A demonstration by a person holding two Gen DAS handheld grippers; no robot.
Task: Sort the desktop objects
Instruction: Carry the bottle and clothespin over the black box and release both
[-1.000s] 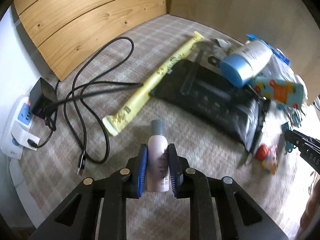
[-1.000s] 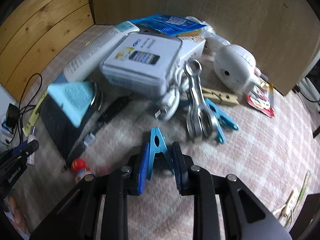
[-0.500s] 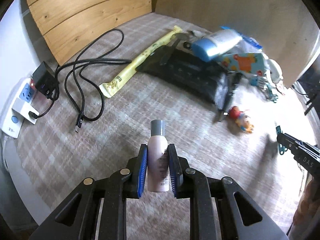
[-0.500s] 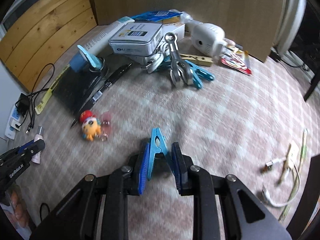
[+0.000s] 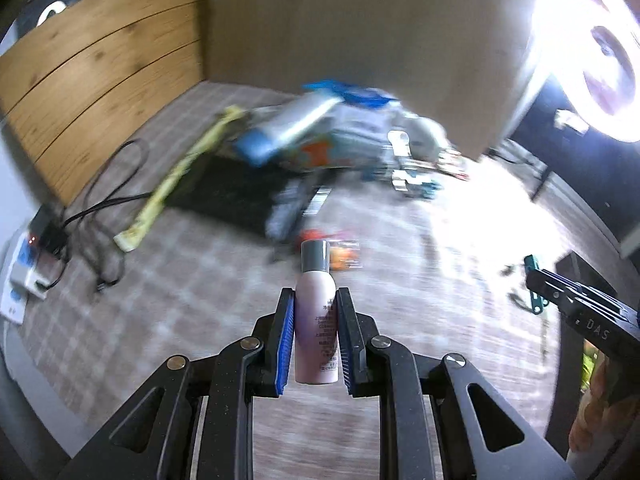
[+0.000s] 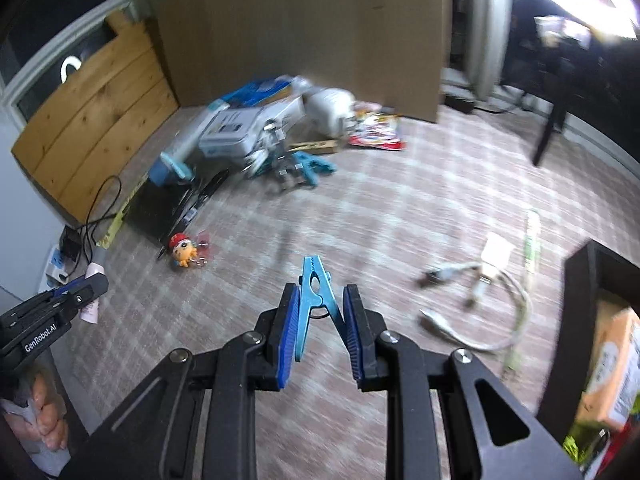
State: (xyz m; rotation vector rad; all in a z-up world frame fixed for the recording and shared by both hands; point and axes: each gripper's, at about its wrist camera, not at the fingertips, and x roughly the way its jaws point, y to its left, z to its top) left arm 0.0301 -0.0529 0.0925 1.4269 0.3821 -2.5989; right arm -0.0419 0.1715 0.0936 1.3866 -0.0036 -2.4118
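My left gripper (image 5: pixel 315 300) is shut on a small pale pink bottle (image 5: pixel 316 332) with a grey cap, held upright above the checked cloth. My right gripper (image 6: pixel 321 296) is shut on a blue clothes peg (image 6: pixel 314 290) that points away from me. In the left wrist view the right gripper (image 5: pixel 538 278) shows at the right edge with the peg. In the right wrist view the left gripper (image 6: pixel 86 286) shows at the left edge with the bottle (image 6: pixel 91 306). A blurred heap of objects (image 6: pixel 256 136) lies at the back by a cardboard panel.
A small orange toy figure (image 6: pixel 183 249) and a black flat pack (image 6: pixel 160 208) lie left of centre. White cables (image 6: pixel 480 292) lie at the right beside a dark box edge (image 6: pixel 580 280). A power strip with black cables (image 5: pixel 36 260) sits far left. Wooden boards (image 5: pixel 96 92) stand behind.
Both grippers have lifted and drawn back from the heap, which now looks smaller and farther away. The bottle and the peg stay gripped as before. The view has swung right.
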